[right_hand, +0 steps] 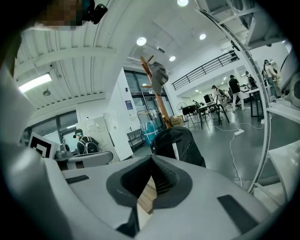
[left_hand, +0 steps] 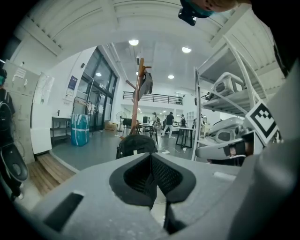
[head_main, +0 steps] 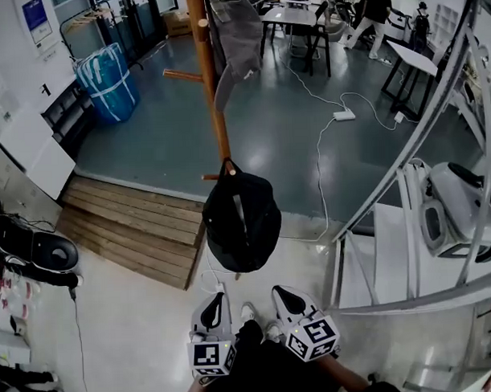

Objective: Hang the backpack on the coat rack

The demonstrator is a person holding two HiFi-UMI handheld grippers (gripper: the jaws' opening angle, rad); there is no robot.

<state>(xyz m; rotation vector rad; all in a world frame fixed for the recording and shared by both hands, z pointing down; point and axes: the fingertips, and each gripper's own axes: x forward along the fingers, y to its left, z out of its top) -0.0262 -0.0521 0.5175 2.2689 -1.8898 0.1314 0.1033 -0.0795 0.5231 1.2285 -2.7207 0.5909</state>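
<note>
A black backpack (head_main: 241, 219) hangs by its top loop from a low peg of the wooden coat rack (head_main: 217, 112), and no gripper touches it. It also shows in the left gripper view as the backpack (left_hand: 136, 144) and in the right gripper view as the backpack (right_hand: 180, 145), in front of the rack pole (right_hand: 157, 98). Both grippers sit low, close to the person, a short way back from the pack. My left gripper (head_main: 215, 301) (left_hand: 152, 180) is shut and holds nothing. My right gripper (head_main: 283, 295) (right_hand: 151, 180) is likewise shut and empty.
A grey garment (head_main: 238, 35) hangs higher on the rack. A wooden platform (head_main: 134, 227) lies to the left and a blue wrapped bundle (head_main: 109, 79) stands behind it. White metal shelving (head_main: 414, 185) stands at the right. A power strip (head_main: 344, 114) with cables lies on the floor beyond.
</note>
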